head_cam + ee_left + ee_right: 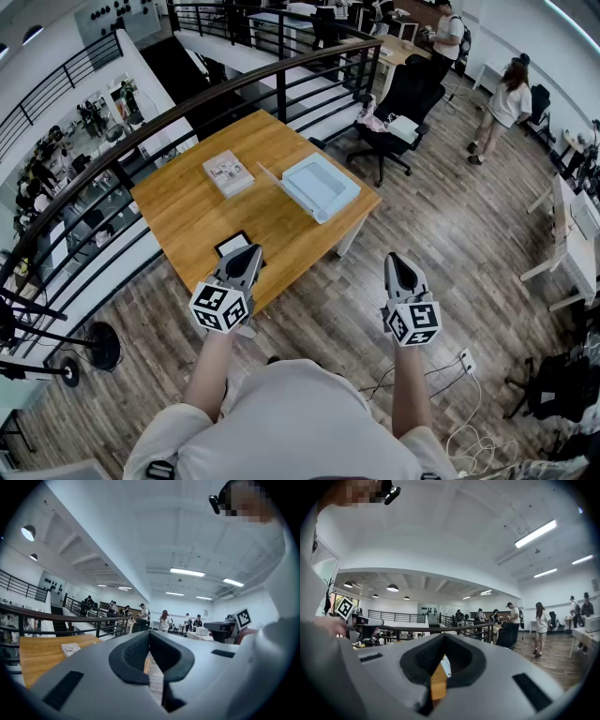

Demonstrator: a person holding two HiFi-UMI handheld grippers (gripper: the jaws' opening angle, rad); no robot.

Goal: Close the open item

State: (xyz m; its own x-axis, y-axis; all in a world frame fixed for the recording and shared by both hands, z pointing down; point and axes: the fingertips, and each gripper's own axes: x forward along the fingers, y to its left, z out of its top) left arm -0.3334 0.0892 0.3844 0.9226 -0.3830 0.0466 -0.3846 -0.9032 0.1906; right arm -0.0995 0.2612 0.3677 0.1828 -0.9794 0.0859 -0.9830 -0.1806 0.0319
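On the far right part of the wooden table [187,220] lies a pale blue, laptop-like item [319,185], its thin lid folded open toward the table's middle. My left gripper [253,249] hovers over the table's near edge, jaws together with nothing in them. My right gripper [397,258] is off the table to the right, above the floor, and is also shut and empty. In the left gripper view the left gripper [149,637] has its pads meeting, with the table [42,653] to the left. The right gripper [443,639] looks the same in the right gripper view.
A white book [228,173] lies left of the blue item, and a black-framed card [232,245] sits at the near edge by my left gripper. A black railing [187,103] curves behind the table. An office chair [398,117] stands beyond it. Cables [464,412] trail on the floor.
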